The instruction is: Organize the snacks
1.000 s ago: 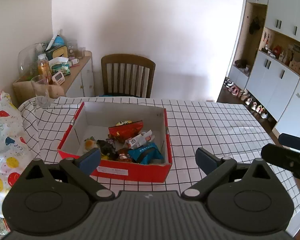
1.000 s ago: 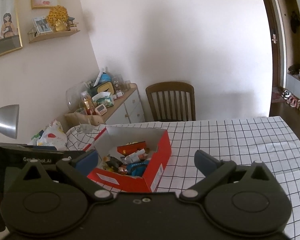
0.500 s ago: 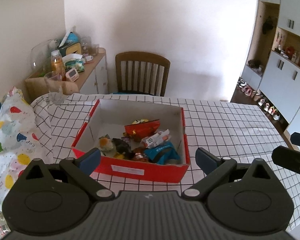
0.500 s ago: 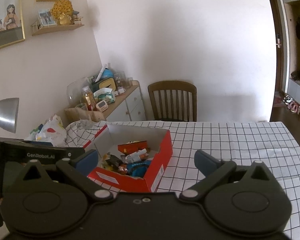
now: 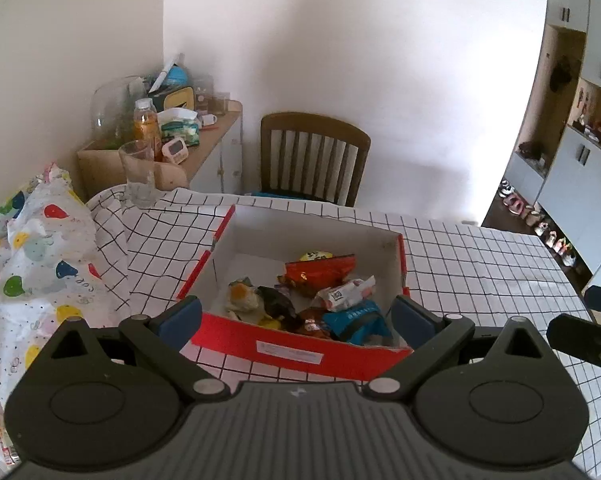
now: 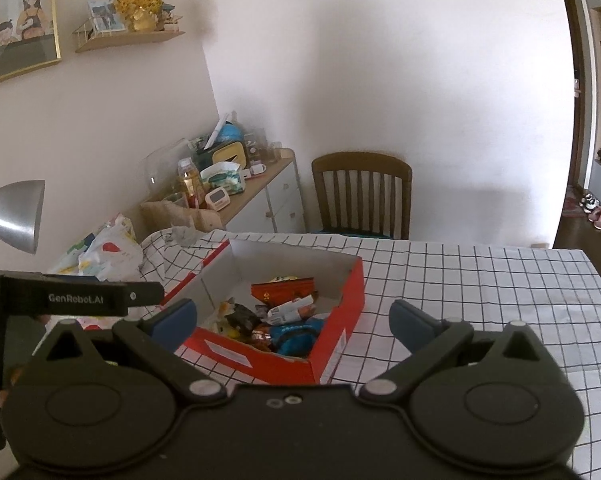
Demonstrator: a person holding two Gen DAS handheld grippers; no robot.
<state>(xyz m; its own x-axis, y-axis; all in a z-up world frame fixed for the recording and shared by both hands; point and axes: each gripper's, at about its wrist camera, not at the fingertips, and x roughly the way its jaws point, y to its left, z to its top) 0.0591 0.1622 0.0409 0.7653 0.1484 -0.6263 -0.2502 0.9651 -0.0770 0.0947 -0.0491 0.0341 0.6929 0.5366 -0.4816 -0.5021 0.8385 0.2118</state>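
A red cardboard box [image 5: 300,354] [image 6: 340,312] with a white inside sits on the checked tablecloth. It holds several snack packs: an orange-red pack [image 5: 320,270] [image 6: 284,292], a blue pack [image 5: 356,320] [image 6: 296,334], a white wrapper [image 5: 346,292] and a dark one [image 5: 274,300]. My left gripper [image 5: 296,316] hangs open above the box's near wall, nothing between its fingers. My right gripper [image 6: 292,316] is open too, in front of the box's near corner and empty.
A drinking glass [image 5: 137,172] stands at the table's far left corner. A spotted plastic bag [image 5: 32,252] lies at the left. A wooden chair [image 5: 312,156] stands behind the table, a cluttered sideboard [image 5: 204,136] beside it. A lamp head [image 6: 16,212] is at the left.
Both views have swung left and drawn a little nearer, so the box sits further right in the left wrist view. Both grippers stay open; the snacks have not moved.
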